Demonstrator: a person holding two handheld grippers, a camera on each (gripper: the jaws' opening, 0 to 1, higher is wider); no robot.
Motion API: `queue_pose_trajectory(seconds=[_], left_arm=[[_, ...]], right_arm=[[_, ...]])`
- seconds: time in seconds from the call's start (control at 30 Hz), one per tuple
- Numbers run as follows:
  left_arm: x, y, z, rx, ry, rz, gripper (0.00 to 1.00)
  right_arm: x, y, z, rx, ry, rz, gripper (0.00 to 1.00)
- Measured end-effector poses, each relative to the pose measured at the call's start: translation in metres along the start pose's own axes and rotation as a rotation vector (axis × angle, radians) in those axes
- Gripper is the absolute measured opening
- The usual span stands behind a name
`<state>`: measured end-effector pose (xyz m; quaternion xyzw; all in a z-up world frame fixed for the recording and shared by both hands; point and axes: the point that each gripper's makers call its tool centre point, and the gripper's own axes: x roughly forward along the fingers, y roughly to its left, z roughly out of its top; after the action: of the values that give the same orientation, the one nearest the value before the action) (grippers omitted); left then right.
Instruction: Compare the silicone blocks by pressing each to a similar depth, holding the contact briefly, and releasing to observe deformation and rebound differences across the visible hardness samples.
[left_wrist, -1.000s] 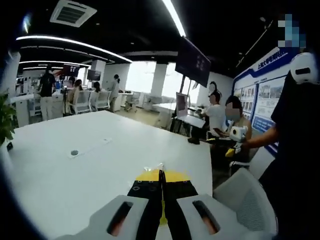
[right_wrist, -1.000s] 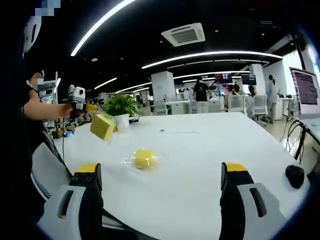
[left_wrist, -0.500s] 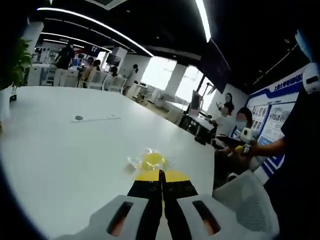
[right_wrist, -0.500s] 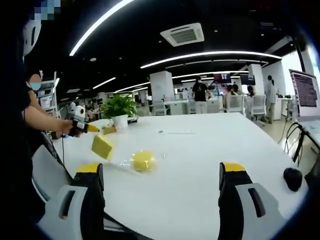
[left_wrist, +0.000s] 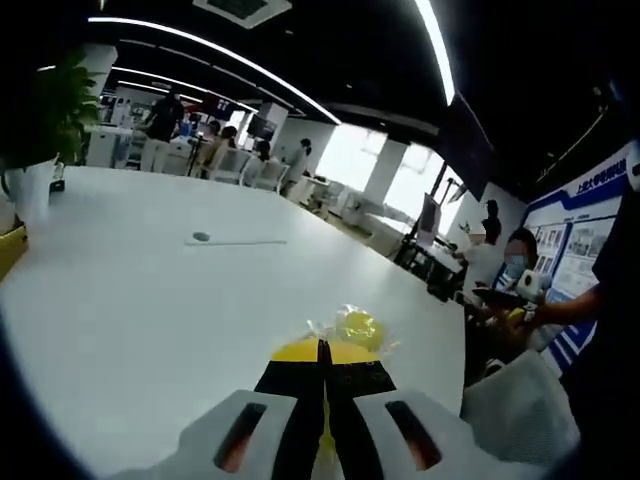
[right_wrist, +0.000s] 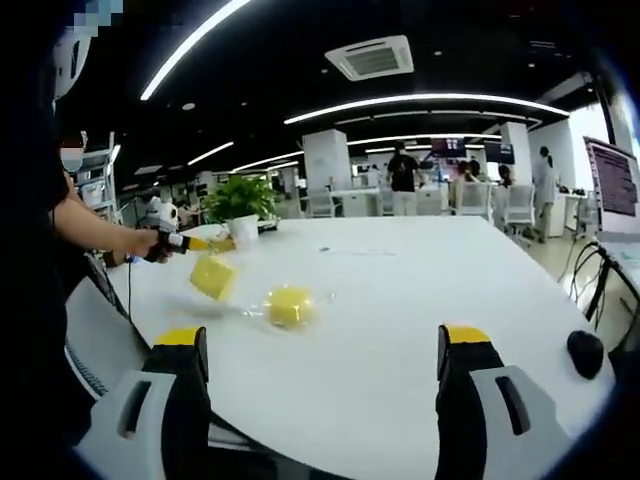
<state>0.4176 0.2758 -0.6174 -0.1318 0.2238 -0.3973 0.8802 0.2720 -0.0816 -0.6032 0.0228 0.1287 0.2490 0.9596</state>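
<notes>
A round yellow silicone block in a clear wrapper (right_wrist: 290, 305) lies on the white table (right_wrist: 420, 290). It also lies just past my left gripper's tips, as the wrapped yellow block (left_wrist: 356, 328). My left gripper (left_wrist: 322, 350) has its jaws pressed together. From the right gripper view, the left gripper (right_wrist: 197, 243) is held out by a hand, and a square yellow block (right_wrist: 213, 275) hangs tilted just under its tips, above the table. My right gripper (right_wrist: 320, 345) stands open, wide apart, with nothing between its fingers.
A potted plant (right_wrist: 240, 200) stands at the table's far edge, seen also as the plant (left_wrist: 45, 110). A black rounded object (right_wrist: 585, 350) lies near the right edge. White chairs (left_wrist: 520, 400) stand by the table. A seated person (left_wrist: 515, 275) and others are behind.
The left gripper has carried the square block down and closer to the wrapped round block. The left view has swung so that the round block now sits right of the tips. The right gripper stays open.
</notes>
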Motion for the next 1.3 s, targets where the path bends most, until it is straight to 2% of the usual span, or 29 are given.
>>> queue_pose_trajectory(seconds=[0.03,0.07,0.1,0.17,0.27,0.43,0.5,0.6,0.7,0.8,0.97,1.1,1.2,1.27,1.3], left_arm=[[0.000,0.004,-0.001,-0.010,-0.008,0.010,0.00],[0.000,0.007,0.000,-0.064,-0.036,0.013,0.00],[0.000,0.012,-0.001,-0.084,-0.044,0.020,0.00],[0.002,0.021,-0.007,-0.110,-0.028,0.037,0.00],[0.007,0.035,-0.027,-0.087,0.071,0.089,0.00],[0.020,0.045,-0.034,-0.091,0.086,0.095,0.00],[0.026,0.049,-0.034,-0.070,0.097,0.097,0.00],[0.033,0.061,-0.035,-0.106,0.093,0.113,0.00],[0.039,0.068,-0.040,-0.104,0.103,0.130,0.00],[0.045,0.069,-0.046,-0.083,0.127,0.109,0.00],[0.055,0.074,-0.041,-0.055,0.127,0.084,0.00],[0.060,0.076,-0.041,-0.083,0.133,0.051,0.00],[0.061,0.080,-0.043,-0.083,0.141,0.056,0.00],[0.061,0.080,-0.044,-0.083,0.145,0.057,0.00],[0.061,0.082,-0.045,-0.109,0.145,0.065,0.00]], right_arm=[[0.000,0.000,-0.001,0.000,0.003,0.000,0.88],[0.000,0.001,-0.002,0.000,0.011,0.001,0.88],[0.000,0.002,-0.003,0.000,0.011,0.003,0.88],[0.000,0.003,-0.005,-0.005,0.023,0.005,0.87],[-0.002,0.004,-0.003,-0.017,0.017,0.012,0.84],[-0.005,0.000,-0.005,-0.012,0.026,-0.008,0.85],[-0.007,-0.001,-0.009,-0.004,0.042,-0.014,0.85],[-0.009,0.000,-0.011,-0.005,0.046,-0.021,0.85],[-0.009,-0.002,-0.011,-0.004,0.047,-0.035,0.85],[-0.007,-0.004,-0.011,-0.003,0.050,-0.041,0.84],[-0.002,-0.005,-0.008,0.007,0.052,-0.041,0.84],[-0.002,-0.008,-0.005,0.011,0.035,-0.053,0.83],[-0.003,-0.017,-0.001,0.052,0.004,-0.085,0.83],[-0.003,-0.021,-0.002,0.052,0.007,-0.098,0.83],[-0.004,-0.023,-0.003,0.043,0.011,-0.111,0.83]])
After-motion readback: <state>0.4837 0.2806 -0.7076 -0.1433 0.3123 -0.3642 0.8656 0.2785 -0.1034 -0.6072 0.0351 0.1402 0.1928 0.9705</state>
